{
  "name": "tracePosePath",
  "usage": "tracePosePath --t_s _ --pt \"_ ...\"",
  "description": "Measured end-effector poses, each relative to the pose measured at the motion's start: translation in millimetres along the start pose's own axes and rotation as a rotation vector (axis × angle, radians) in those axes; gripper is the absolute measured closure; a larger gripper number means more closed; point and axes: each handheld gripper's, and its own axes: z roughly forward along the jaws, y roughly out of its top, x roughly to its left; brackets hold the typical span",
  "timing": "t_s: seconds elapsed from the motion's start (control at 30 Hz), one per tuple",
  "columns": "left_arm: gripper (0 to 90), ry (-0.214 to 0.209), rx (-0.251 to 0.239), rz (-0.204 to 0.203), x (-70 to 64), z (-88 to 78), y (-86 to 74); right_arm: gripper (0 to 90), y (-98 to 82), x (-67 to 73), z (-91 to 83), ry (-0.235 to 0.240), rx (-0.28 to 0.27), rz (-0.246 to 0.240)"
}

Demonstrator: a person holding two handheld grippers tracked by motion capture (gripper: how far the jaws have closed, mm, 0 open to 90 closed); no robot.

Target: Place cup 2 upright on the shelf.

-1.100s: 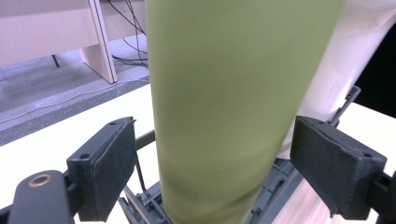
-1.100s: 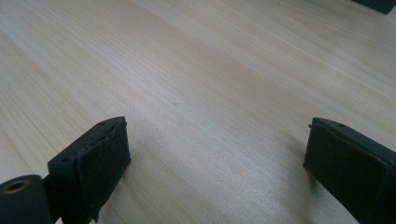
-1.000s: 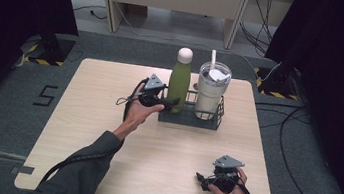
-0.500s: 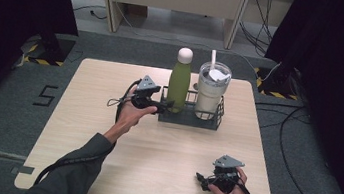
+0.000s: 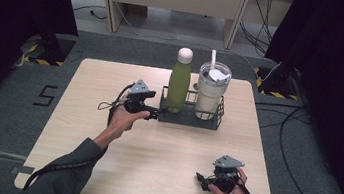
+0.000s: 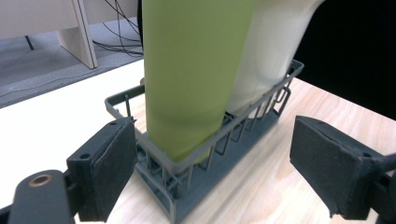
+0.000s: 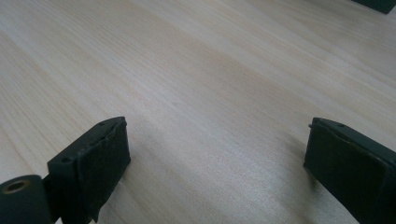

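The wire rack (image 5: 190, 117) stands on the bench (image 5: 112, 79), holding the green bottle (image 5: 178, 84) at its left end and the tumbler (image 5: 211, 89) at its right. The left tool (image 5: 153, 113) sits at the rack's left end, jaws released and straddling that end without pressing. The right tool (image 5: 202, 177) rests released, well apart from the rack.

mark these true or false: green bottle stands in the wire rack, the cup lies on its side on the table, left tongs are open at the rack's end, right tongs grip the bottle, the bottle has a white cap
1. The green bottle stands in the wire rack. True.
2. The cup lies on its side on the table. False: it stands upright in the rack, beside the bottle.
3. The left tongs are open at the rack's end. True.
4. The right tongs grip the bottle. False: they are open over bare table, near the front edge.
5. The bottle has a white cap. True.
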Motion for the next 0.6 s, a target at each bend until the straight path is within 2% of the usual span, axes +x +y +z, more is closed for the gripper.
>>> tracePosePath --t_s 0.3,0.6 --pt "14.7 -0.024 0.008 -0.007 -5.5 -20.4 -11.1 6.9 0.1 0.0 0.2 -0.001 -0.001 0.0" --pt "14.7 -0.028 0.018 -0.022 -8.4 -45.1 -25.8 6.6 0.1 0.1 0.4 -0.003 0.0 0.002"
